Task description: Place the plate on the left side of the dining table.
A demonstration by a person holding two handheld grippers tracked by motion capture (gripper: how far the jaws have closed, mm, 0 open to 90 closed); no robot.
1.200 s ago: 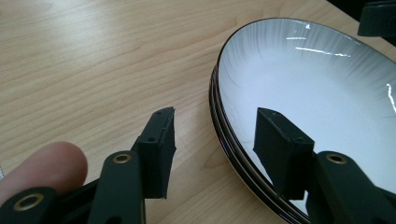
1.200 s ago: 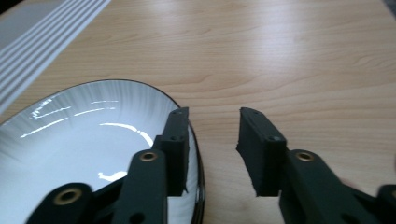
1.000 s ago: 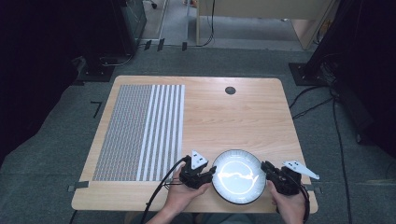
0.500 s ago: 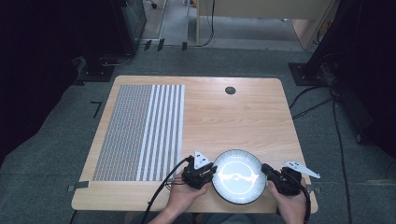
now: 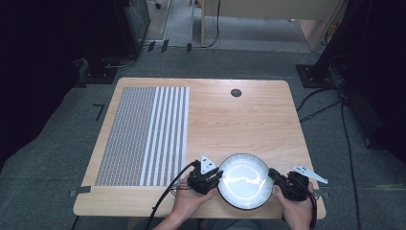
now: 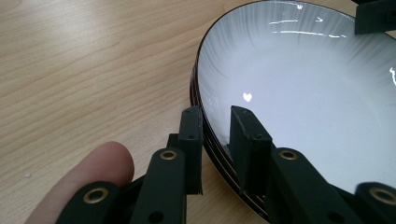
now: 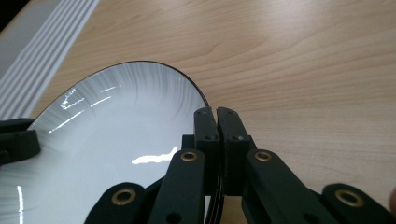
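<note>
Room: dark, grey carpet, cables trailing beyond the surface. Wooden surface (image 5: 249,120); striped mat (image 5: 143,134) lies beyond and outward of the left hand-held gripper (image 5: 205,178), well apart from it.

White ribbed plate (image 5: 244,179) sits between the two hand-held grippers at the near edge. Left jaws have just closed, pinching the rim. Right hand-held gripper (image 5: 287,184) pinches the opposite rim, jaws nearly together. Opposed holds probably for a level two-handed lift.

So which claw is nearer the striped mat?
Left. The left claw grips the plate's left rim, on the side towards the striped mat; the right claw grips the opposite rim, farther away.
</note>
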